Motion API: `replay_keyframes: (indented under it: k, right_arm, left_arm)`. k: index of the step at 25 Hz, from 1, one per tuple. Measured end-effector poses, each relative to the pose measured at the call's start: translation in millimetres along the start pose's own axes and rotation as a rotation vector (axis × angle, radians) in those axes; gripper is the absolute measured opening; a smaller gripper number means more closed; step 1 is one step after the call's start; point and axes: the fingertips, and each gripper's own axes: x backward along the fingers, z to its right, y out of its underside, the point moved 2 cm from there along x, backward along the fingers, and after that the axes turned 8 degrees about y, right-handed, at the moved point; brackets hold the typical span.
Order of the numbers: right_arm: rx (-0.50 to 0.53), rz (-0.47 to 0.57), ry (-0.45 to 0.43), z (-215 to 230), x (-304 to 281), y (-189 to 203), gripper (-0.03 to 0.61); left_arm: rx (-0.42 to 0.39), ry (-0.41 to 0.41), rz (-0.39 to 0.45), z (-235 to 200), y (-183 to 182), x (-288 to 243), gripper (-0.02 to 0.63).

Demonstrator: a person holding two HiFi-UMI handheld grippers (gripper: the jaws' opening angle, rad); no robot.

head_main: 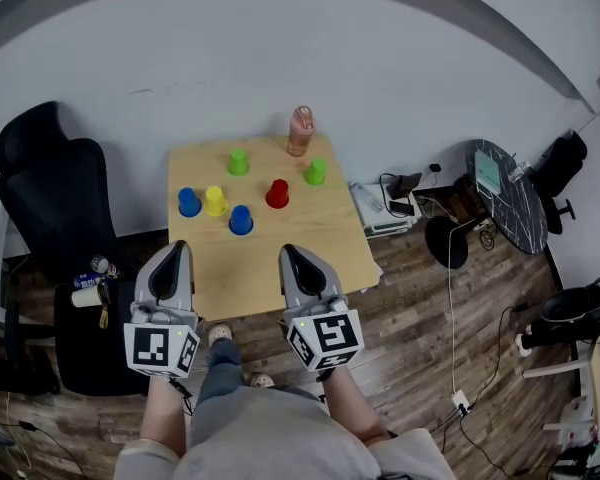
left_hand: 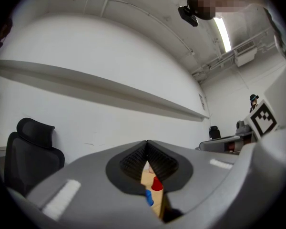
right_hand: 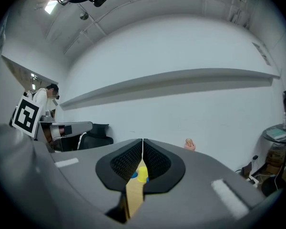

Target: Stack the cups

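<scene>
On the small wooden table (head_main: 280, 258) stand several upside-down cups: two green (head_main: 238, 161) (head_main: 315, 172), a red (head_main: 277, 194), a yellow (head_main: 215, 201) and two blue (head_main: 189, 202) (head_main: 241, 220). A taller pinkish cup stack (head_main: 300, 131) stands at the far edge. My left gripper (head_main: 179, 247) and right gripper (head_main: 287, 252) hover side by side above the near edge, both shut and empty, well short of the cups. In the left gripper view the slit below the closed jaws shows the red cup (left_hand: 156, 184) and a blue cup (left_hand: 148, 197). The right gripper view's slit shows the yellow cup (right_hand: 142, 175).
A black office chair (head_main: 50, 188) stands left of the table, with a stool holding small items (head_main: 90, 288) in front of it. To the right are a white device with cables (head_main: 385, 213) on the wooden floor and a round dark table (head_main: 505, 193). A white wall rises behind.
</scene>
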Motion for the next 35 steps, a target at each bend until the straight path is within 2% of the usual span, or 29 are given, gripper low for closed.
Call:
replay_keyframes:
  k: [6,12,19,24,28,31,35]
  right_arm:
    - [-0.026,-0.051,0.029,4.8,-57.3,11.9,0.008]
    - [-0.054,-0.144,0.053,4.8,-119.7,42.1,0.014]
    - [-0.114,-0.332,0.067,0.5,-166.7,119.4,0.128]
    - [-0.152,-0.475,0.113,0.0,-179.9,185.9,0.186]
    - [-0.148,-0.556,0.154,-1.2,-185.8,223.6,0.241]
    - [-0.135,-0.605,0.177,-3.2,-192.5,248.2,0.256]
    - [-0.114,-0.643,0.23,-0.4,-201.8,271.6,0.261]
  left_arm:
    - [0.021,0.05,-0.013,-38.9,13.4,-47.7,0.054]
    - [0.016,0.087,-0.049,-89.3,35.2,-93.4,0.054]
    - [0.06,0.127,-0.142,-137.0,102.4,-124.9,0.055]
    - [0.14,0.146,-0.228,-161.6,162.8,-133.1,0.159]
    - [0.15,0.156,-0.306,-176.0,206.2,-136.1,0.226]
    - [0.157,0.159,-0.364,-185.1,238.0,-137.1,0.28]
    - [0.157,0.182,-0.445,-186.7,275.8,-138.3,0.319]
